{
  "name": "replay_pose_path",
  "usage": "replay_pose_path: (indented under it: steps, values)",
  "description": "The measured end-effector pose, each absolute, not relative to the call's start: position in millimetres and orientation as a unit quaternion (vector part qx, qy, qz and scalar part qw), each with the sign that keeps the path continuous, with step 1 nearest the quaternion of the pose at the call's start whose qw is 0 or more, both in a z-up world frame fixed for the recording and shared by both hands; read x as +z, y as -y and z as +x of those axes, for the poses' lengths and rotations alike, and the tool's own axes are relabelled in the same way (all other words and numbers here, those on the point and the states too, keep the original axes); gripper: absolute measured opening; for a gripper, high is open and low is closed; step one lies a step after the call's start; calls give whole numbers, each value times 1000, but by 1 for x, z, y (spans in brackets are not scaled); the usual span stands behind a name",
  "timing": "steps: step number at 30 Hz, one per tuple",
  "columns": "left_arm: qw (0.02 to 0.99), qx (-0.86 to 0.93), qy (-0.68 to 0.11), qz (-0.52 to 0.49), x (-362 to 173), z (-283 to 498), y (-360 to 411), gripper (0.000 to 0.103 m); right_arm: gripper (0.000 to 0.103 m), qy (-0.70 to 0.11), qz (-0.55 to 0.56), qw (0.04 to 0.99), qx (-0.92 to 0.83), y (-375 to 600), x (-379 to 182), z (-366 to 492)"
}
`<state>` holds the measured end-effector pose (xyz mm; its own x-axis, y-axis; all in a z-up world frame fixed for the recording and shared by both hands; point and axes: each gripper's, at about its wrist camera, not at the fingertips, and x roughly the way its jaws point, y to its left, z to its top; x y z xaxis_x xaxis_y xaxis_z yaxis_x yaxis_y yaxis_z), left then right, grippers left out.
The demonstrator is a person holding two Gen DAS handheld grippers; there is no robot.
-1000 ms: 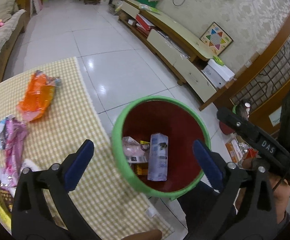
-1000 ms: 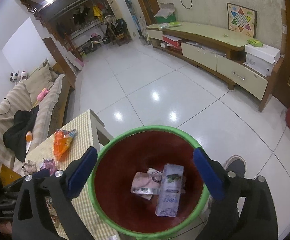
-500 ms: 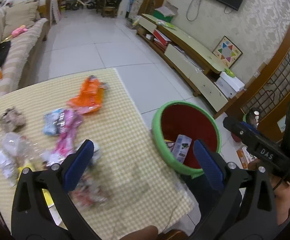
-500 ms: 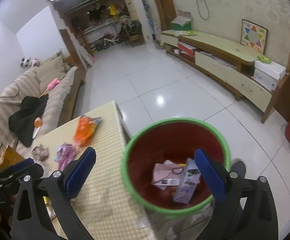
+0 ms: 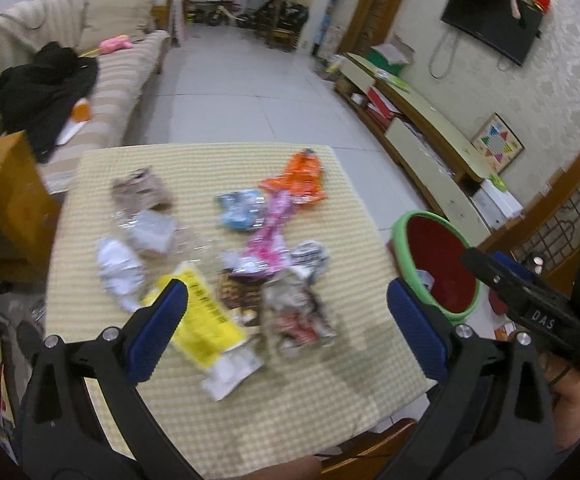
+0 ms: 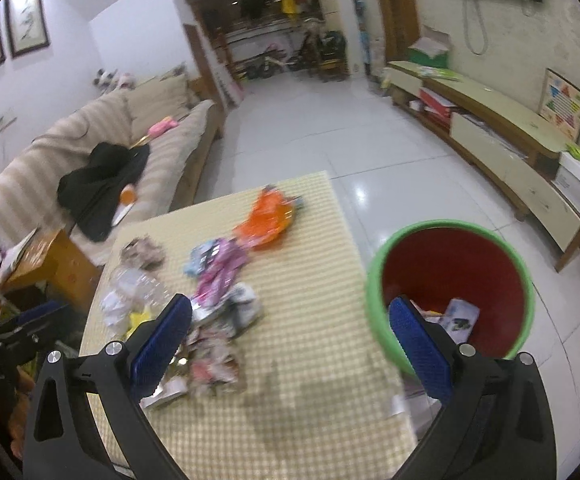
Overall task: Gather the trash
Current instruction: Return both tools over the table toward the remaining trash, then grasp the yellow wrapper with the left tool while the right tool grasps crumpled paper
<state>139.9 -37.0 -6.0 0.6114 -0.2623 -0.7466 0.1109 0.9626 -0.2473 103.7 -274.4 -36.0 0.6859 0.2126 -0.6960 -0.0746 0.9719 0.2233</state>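
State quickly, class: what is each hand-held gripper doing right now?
Left hand-held gripper: open, holding nothing, above the wrappers on the table.
Right hand-held gripper: open, holding nothing, between the table and the green-rimmed trash bin.

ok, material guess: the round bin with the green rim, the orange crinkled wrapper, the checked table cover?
Round green-rimmed bin: likely moulded plastic, with smooth red walls.
Orange crinkled wrapper: thin glossy plastic film, creased and shiny.
Yellow-and-white checked table cover: looks woven fabric, matte; blur leaves it open.
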Motion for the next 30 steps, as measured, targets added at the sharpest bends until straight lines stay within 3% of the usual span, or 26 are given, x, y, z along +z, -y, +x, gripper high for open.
replay_pose_path:
  steps: [13,30]
  values:
    - [887,-41,-443,-125,-31,116,-46,98,96,-424,51,895,133,200,-64,96]
    - [835,-34,-512,-198,-102,140,-42,98,96,-471,28,869,148,183,-117,120]
